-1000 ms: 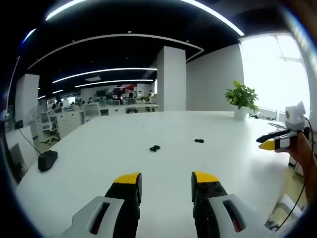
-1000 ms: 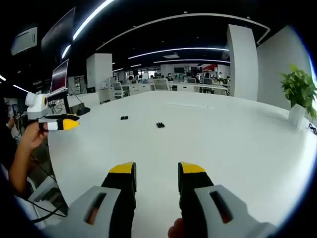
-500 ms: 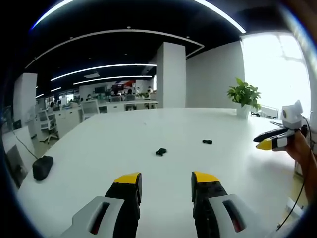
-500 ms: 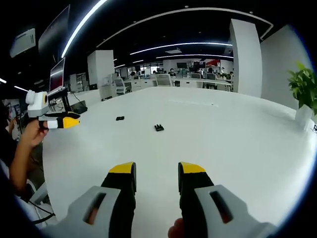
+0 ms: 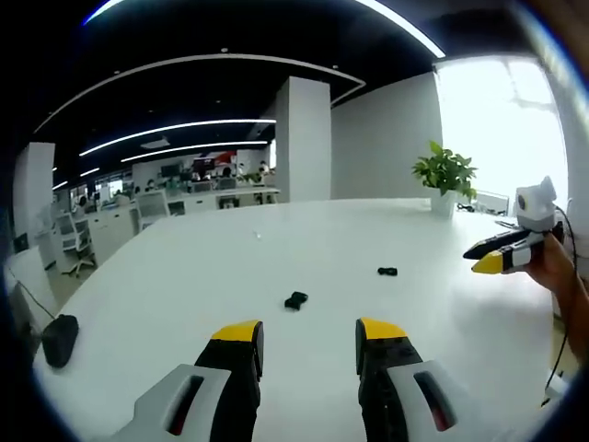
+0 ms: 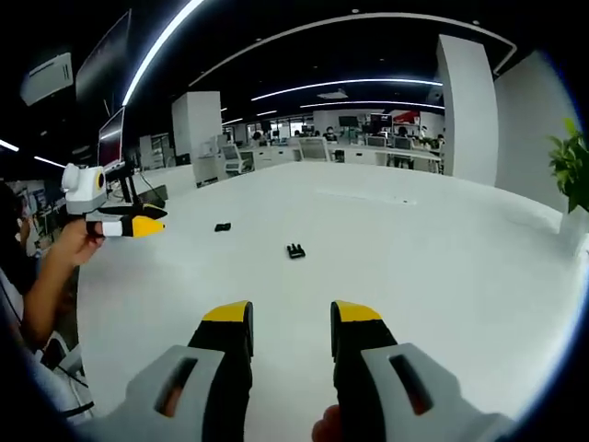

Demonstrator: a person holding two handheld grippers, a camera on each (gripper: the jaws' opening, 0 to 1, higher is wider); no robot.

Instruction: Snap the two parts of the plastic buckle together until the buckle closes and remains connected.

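Buckle parts lie apart on white table (image 5: 442, 304): larger part (image 5: 295, 300) nearer table middle, smaller part (image 5: 387, 272) well off toward potted plant (image 5: 444, 180). Neither touched. Left gripper (image 5: 309, 337) above table, short of larger part, jaws spread, empty. Right gripper (image 6: 290, 319) likewise: spread, empty, larger part (image 6: 295, 250) ahead, smaller part (image 6: 222, 226) beyond.
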